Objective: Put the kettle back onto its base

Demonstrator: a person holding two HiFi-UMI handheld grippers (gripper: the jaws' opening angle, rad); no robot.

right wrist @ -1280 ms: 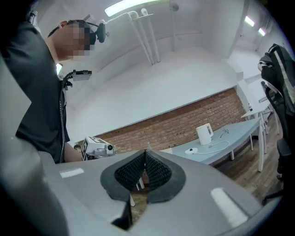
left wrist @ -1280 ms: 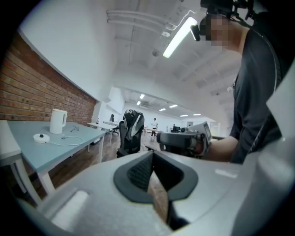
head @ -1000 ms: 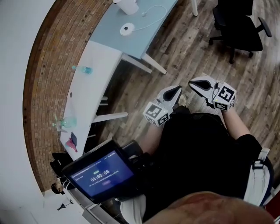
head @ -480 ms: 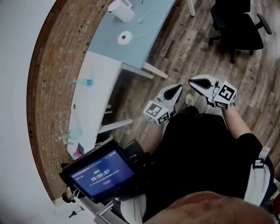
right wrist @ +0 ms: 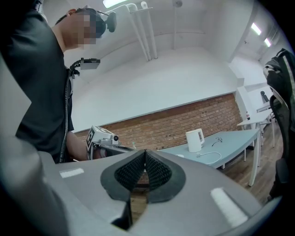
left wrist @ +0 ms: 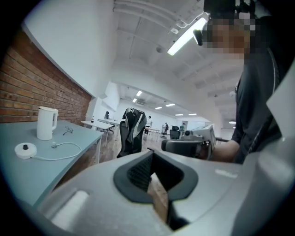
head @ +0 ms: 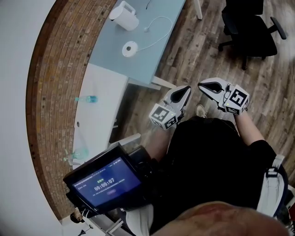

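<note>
On the pale blue surface (head: 154, 57), the white plastic kettle (head: 124, 16) stands off its round white base (head: 130, 48), far from our left gripper (head: 185, 89) and right gripper (head: 202, 85), jaws pressed together, empty; we judge it rigid, slick, best held by the handle (head: 129, 6).

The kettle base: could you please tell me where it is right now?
In the head view the base sits at top left on the blue table, beside the kettle and apart from it, near the brick wall.
</note>
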